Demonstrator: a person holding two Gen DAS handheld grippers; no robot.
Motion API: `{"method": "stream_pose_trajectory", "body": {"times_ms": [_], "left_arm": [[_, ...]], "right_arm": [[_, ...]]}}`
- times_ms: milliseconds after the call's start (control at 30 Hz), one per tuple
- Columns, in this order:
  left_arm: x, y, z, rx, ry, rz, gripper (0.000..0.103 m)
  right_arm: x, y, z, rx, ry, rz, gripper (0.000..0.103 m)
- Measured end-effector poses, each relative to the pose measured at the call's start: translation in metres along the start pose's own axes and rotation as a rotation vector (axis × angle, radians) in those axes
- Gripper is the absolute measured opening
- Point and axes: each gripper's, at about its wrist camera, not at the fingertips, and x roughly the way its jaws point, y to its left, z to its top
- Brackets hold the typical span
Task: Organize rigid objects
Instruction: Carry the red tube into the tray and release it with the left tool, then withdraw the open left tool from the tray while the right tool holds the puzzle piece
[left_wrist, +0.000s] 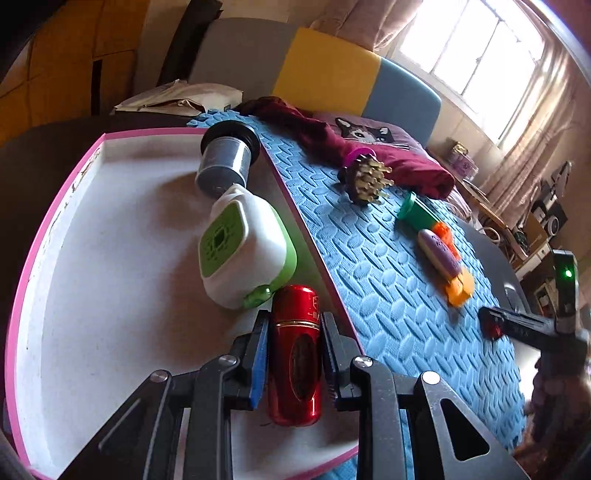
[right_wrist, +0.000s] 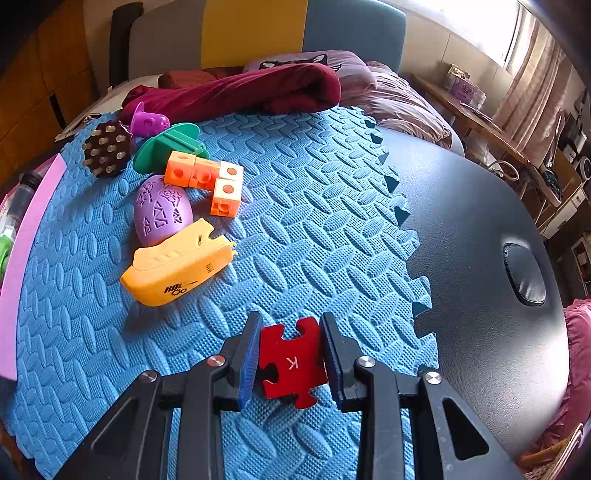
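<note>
Black hand-held gripper (right_wrist: 290, 360), blue pads (right_wrist: 246, 363), silver screws.

Red puzzle piece (right_wrist: 291, 362) reads "K", upside down.

**Layout relative to the foam mat**

The tray (left_wrist: 110, 229) sits at the mat's (left_wrist: 369, 266) left edge. In the tray, along the wall nearest the mat, lie a spool (left_wrist: 225, 158) at the far end, a box-shaped device (left_wrist: 243, 254) just before it, and a canister (left_wrist: 295, 354) nearest, held between the left gripper's (left_wrist: 295, 354) fingers. On the mat: a studded brush (right_wrist: 107, 149) far left, blocks (right_wrist: 207, 181), an egg-shaped piece (right_wrist: 160, 210) and a tool (right_wrist: 177, 266) before it. The puzzle piece (right_wrist: 291, 362) sits on the mat's near part. Folded cloth (right_wrist: 240, 92) lies across the far edge.
</note>
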Motion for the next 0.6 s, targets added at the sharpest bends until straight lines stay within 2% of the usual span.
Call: {"method": "stream_pose_trajectory", "body": {"times_ms": [300, 333, 433, 600], "left_arm": [[-0.015, 0.002, -0.004, 0.043, 0.006, 0.104, 0.028], [-0.021, 0.004, -0.003, 0.045, -0.006, 0.115, 0.03], [-0.039, 0.01, -0.002, 0.053, -0.046, 0.143, 0.045], [-0.064, 0.025, -0.002, 0.051, -0.093, 0.204, 0.045]], "right_arm": [[0.0, -0.001, 0.001, -0.002, 0.001, 0.006, 0.031], [0.0, 0.0, 0.001, -0.002, 0.001, 0.006, 0.031], [0.0, 0.001, 0.001, -0.006, -0.002, 0.001, 0.031], [-0.002, 0.004, 0.0, -0.018, -0.006, -0.015, 0.031]]}}
